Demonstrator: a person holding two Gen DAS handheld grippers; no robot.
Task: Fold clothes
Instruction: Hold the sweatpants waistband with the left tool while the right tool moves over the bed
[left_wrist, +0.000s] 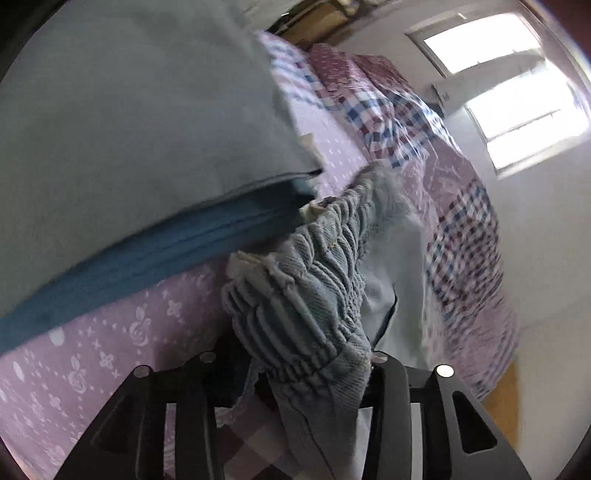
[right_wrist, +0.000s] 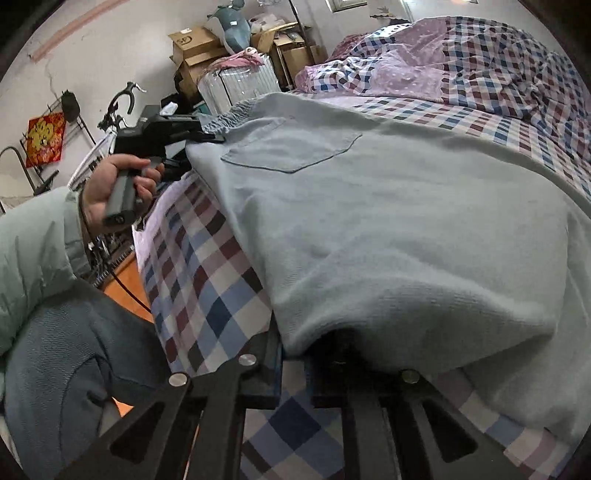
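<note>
A pair of pale blue denim shorts lies spread across the bed, back pocket up. The left gripper has its fingers closed on the shorts' gathered elastic waistband, which bunches up between them. The right gripper reaches under the opposite hem; the cloth drapes over its fingers, so their grip cannot be told. In the right wrist view, the person's left hand clasps its gripper's handle at the bed's edge.
</note>
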